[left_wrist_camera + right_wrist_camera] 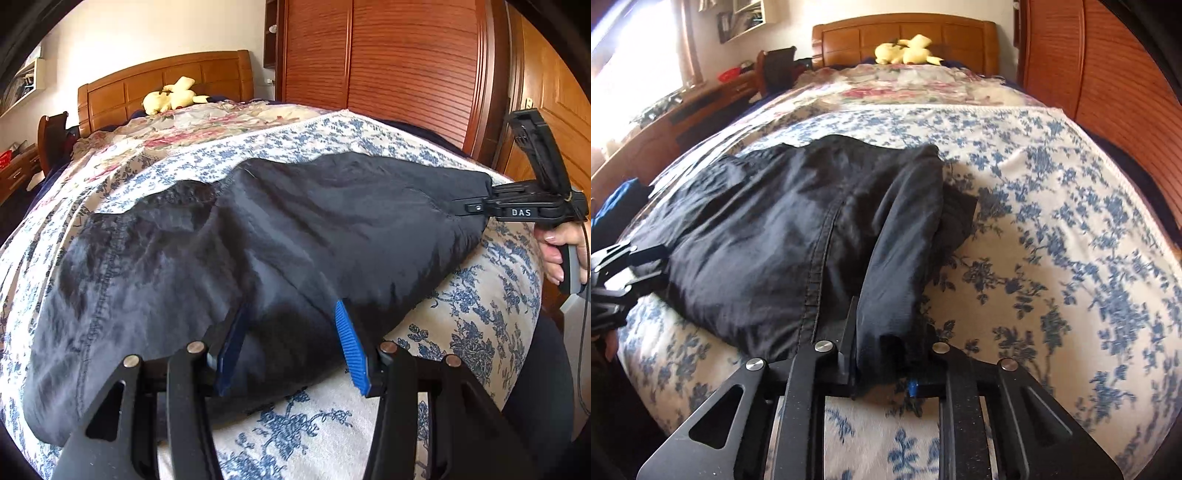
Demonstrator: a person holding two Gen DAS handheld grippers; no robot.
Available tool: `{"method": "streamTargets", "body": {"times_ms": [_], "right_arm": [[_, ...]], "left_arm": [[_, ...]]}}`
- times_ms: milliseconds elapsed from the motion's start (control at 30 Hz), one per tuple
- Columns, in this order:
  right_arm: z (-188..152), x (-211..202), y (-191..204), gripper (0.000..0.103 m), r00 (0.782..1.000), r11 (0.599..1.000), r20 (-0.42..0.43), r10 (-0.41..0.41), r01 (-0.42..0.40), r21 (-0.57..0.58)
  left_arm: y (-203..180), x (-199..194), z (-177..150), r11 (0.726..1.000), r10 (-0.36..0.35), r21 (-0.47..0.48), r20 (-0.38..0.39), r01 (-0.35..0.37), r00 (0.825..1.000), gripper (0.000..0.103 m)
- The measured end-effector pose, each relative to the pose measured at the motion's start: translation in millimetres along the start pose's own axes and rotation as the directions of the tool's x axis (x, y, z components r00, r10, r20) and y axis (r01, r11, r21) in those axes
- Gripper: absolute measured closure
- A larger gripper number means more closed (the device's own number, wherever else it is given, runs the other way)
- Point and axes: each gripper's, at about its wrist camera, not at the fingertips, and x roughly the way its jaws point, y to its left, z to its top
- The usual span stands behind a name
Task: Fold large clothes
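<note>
1. A dark garment lies crumpled on a bed, on a white bedspread printed with blue flowers, towards the foot end.
2. Left gripper: its blue-padded fingers stand partly apart with a bunched edge of the garment between them. The cloth fills the gap, and the gripper appears to be grasping it; the left pad is half buried in fabric.
3. Right gripper: clenched on a gathered fold of the garment, which rises as a ridge from the jaws towards the middle of the cloth. Only a sliver of blue pad shows beneath the fabric.
4. In the left wrist view the right gripper meets the garment's far corner at the right edge, held by a hand on its grip.
5. The two grippers hold opposite ends of the garment's near edge, well apart.
6. A yellow soft toy lies by the wooden headboard. A wooden wardrobe stands beside the bed.
</note>
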Motion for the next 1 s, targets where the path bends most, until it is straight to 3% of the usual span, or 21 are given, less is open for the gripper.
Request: {"method": "streamTargets", "body": {"times_ms": [200, 400, 500, 667, 800, 1000], "right_arm": [[11, -22, 6, 0.092, 0.997, 0.992, 0.005, -0.080, 0.081, -0.096], [15, -43, -23, 0.092, 0.984, 0.980, 0.003, -0.176, 0.175, -0.096], [14, -52, -51, 0.093, 0.968, 0.964, -0.003, -0.251, 0.250, -0.087], [-3, -55, -121, 0.093, 0.923, 0.924, -0.073, -0.379, 0.381, 0.024], [-14, -64, -145, 0.092, 0.932, 0.928, -0.081, -0.352, 0.359, 0.099], [11, -94, -114, 0.092, 0.957, 0.952, 0.040, -0.288, 0.282, 0.116]], "left_arm": [[11, -17, -3, 1.000, 0.021, -0.018, 0.016, -0.021, 1.000, 0.055], [17, -34, -7, 0.999, 0.028, -0.027, 0.036, -0.027, 0.999, 0.055], [19, -40, -10, 0.999, 0.021, -0.034, 0.042, -0.019, 0.999, 0.055], [20, -45, -9, 0.999, 0.017, -0.036, 0.055, -0.015, 0.998, 0.055], [21, -49, -7, 0.999, 0.014, -0.041, 0.068, -0.011, 0.998, 0.055], [24, -49, -7, 0.998, 0.021, -0.057, 0.065, -0.018, 0.998, 0.055]]}}
